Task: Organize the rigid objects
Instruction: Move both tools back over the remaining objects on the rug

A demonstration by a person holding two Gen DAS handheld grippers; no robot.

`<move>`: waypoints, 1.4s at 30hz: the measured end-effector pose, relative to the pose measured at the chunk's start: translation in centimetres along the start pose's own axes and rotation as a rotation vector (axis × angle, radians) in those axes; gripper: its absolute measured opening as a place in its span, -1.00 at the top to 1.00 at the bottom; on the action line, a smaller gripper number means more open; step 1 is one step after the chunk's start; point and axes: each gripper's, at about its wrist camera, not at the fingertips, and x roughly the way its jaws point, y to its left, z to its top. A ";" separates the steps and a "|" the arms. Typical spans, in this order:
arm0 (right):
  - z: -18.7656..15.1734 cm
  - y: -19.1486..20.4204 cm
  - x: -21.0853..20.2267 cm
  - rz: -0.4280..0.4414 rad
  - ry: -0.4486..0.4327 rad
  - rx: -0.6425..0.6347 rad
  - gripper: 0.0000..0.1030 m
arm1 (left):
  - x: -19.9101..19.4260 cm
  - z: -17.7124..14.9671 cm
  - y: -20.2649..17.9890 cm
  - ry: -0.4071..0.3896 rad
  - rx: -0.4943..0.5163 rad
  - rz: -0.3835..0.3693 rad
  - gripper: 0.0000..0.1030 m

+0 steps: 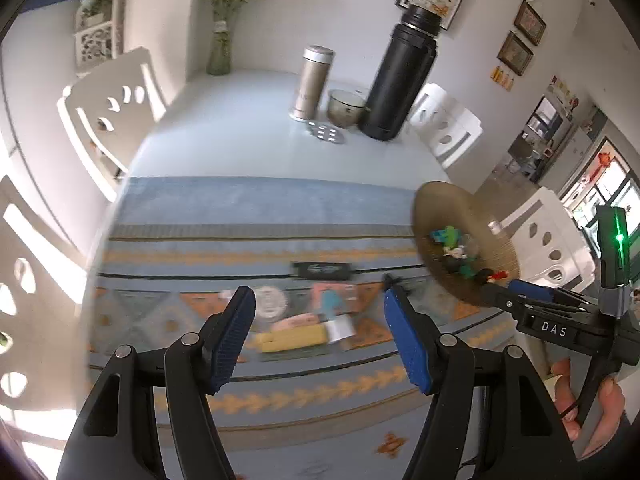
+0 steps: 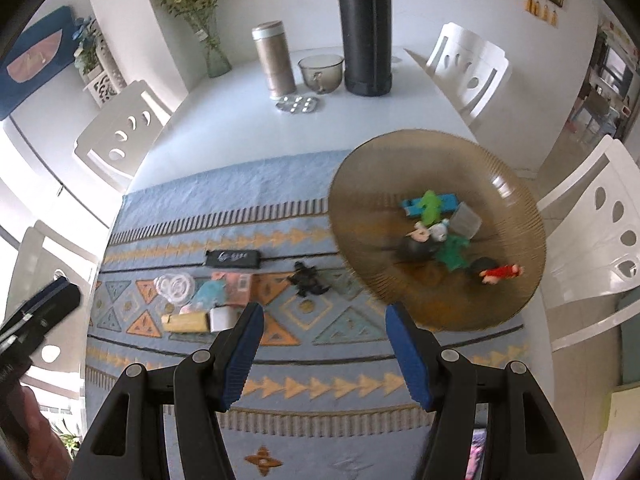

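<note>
- The left gripper hangs above the patterned cloth, angled downward, its blue-padded jaws standing apart with nothing between them.
- The right gripper is tilted more steeply toward the table, its jaws likewise parted and empty; its tip sits just short of the near rim of the brown ribbed plate.
- From the left wrist view, the right gripper's body reaches in from the right edge, a hand wrapped round its handle below a lit green lamp.
- The plate lies on the right end of the cloth and holds a heap of small toys: green, blue, white, black and a red figure among them.
- A loose cluster of items lies on the cloth left of the plate: a yellow block, a white piece, a clear ring-shaped piece and a pink-and-blue packet, blurred in both views.
- A black toy figure lies between that cluster and the plate, with a black case just beyond.
- At the far end of the white table stand a tall black flask, a glass bowl, a tan thermos and a vase of flowers.
- White chairs ring the table; framed pictures hang on the wall.
</note>
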 end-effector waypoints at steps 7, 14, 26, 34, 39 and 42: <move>-3.1 2.3 2.3 0.011 0.090 0.041 -0.20 | -1.2 -1.7 6.2 0.036 -0.015 0.039 -0.27; -5.5 4.7 4.5 0.032 0.169 0.075 -0.20 | 1.2 -2.6 8.6 0.106 -0.012 -0.010 -0.27; -3.7 1.5 7.6 -0.036 0.194 0.204 -0.20 | 7.2 -1.3 5.5 0.212 0.141 -0.140 -0.27; -2.3 1.3 10.1 0.020 0.220 0.216 -0.20 | 10.6 -0.7 3.2 0.262 0.195 -0.172 -0.26; -2.1 4.2 11.7 0.097 0.251 0.126 -0.20 | 13.1 -2.5 4.5 0.358 0.203 -0.172 -0.26; -2.1 6.3 12.9 0.121 0.273 0.070 -0.20 | 15.0 -3.9 5.1 0.408 0.211 -0.165 -0.25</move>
